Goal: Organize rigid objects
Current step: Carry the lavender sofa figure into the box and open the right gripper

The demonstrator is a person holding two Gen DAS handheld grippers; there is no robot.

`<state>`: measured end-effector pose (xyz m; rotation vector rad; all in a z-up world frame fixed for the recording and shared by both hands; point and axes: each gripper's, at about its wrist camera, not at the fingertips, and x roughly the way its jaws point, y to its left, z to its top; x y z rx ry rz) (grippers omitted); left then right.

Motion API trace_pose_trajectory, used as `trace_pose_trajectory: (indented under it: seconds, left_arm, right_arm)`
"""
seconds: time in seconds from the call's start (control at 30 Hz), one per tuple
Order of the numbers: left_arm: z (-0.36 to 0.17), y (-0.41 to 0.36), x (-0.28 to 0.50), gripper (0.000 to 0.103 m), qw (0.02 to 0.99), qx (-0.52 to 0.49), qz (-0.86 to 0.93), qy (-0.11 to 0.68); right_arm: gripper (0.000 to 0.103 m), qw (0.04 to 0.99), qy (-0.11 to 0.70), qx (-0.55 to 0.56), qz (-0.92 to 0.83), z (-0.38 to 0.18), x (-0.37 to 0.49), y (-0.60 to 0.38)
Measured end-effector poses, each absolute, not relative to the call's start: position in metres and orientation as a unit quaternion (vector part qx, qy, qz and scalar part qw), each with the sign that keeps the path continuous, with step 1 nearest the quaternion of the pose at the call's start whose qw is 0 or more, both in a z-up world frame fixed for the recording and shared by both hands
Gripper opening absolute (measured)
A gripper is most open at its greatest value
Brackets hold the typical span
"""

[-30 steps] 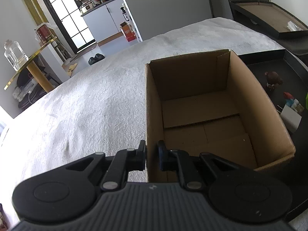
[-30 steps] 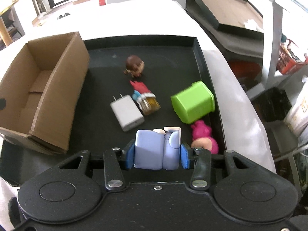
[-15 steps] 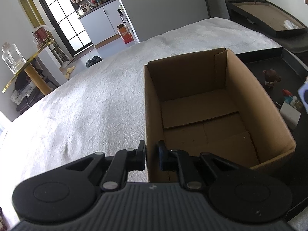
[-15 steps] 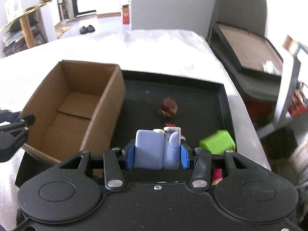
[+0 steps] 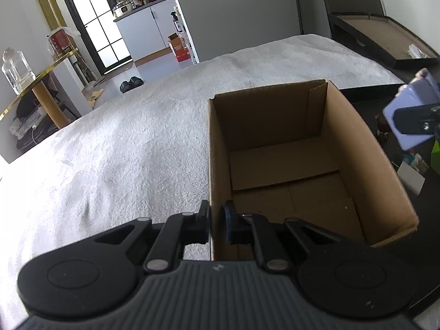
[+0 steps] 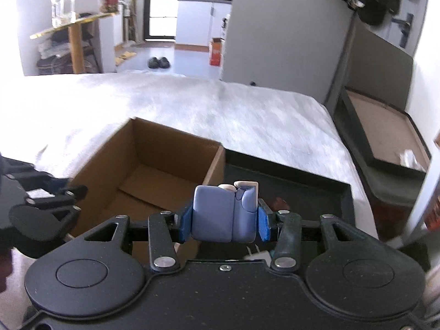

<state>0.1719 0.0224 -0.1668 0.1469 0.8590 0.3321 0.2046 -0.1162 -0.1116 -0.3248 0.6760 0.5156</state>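
An open, empty cardboard box (image 5: pixel 288 165) stands on the white cloth, next to a black tray (image 6: pixel 316 192). My left gripper (image 5: pixel 216 227) is shut on the box's near left wall. My right gripper (image 6: pixel 224 217) is shut on a light blue block-shaped object (image 6: pixel 224 214) and holds it in the air over the tray, just right of the box (image 6: pixel 143 170). The blue object (image 5: pixel 409 115) also shows at the right edge of the left wrist view, above the tray.
On the tray lie a white charger (image 5: pixel 411 176), a small brown figure (image 5: pixel 381 130) and a green block (image 5: pixel 436 148), mostly hidden. A second black tray (image 6: pixel 385 137) sits on the right. A white cloth (image 5: pixel 110 151) covers the surface.
My right gripper has lifted the blue object off the tray and carried it up and left toward the box. My left gripper has kept its hold on the box wall.
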Motion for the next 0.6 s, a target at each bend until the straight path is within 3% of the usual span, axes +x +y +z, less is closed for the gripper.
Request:
trace_pose_trajectory:
  seconds: [0.6]
  left_arm:
    - [-0.164, 0.028, 0.168, 0.007, 0.899, 0.038, 0.155, 0.407]
  right_arm:
    - [0.044, 0.882, 0.335, -0.120, 0.308, -0.113, 0.203, -0.083]
